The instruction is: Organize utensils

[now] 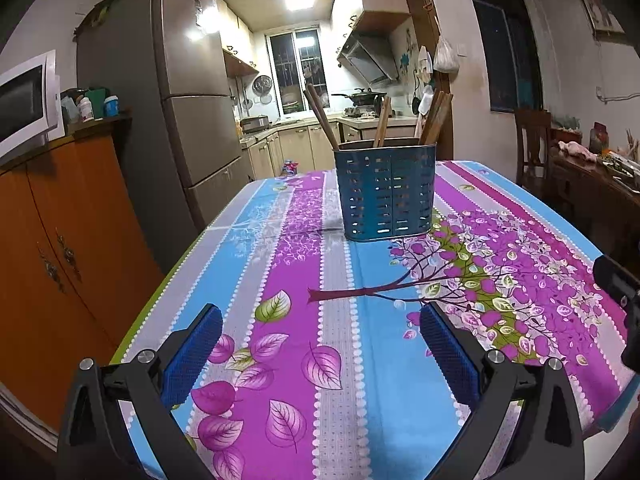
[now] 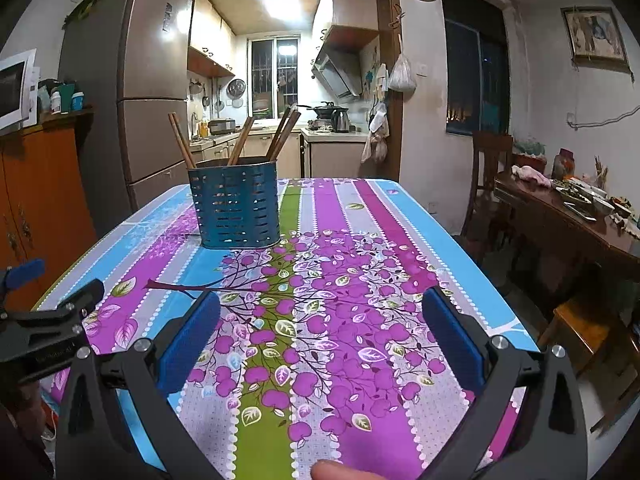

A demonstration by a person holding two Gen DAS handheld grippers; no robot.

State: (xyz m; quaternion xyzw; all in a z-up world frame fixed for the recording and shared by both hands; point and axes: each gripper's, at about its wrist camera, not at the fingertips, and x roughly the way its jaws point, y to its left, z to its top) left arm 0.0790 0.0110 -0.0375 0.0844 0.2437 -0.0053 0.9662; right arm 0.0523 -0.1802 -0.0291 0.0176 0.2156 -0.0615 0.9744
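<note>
A blue perforated utensil holder [image 1: 386, 191] stands upright on the flowered tablecloth, far ahead of both grippers; it also shows in the right wrist view [image 2: 236, 205]. Several wooden chopsticks [image 1: 320, 116] stick out of its top, also in the right wrist view [image 2: 182, 140]. My left gripper [image 1: 320, 320] is open and empty, low over the near part of the table. My right gripper [image 2: 320, 308] is open and empty, also over the near part. The left gripper shows at the left edge of the right wrist view [image 2: 48, 320].
The table [image 1: 224, 264] has its left edge next to an orange cabinet [image 1: 60, 240] and a fridge [image 1: 176, 92]. A dark side table [image 2: 568, 216] with dishes and a chair [image 2: 490, 176] stand to the right. A fingertip [image 2: 340, 470] shows at the bottom.
</note>
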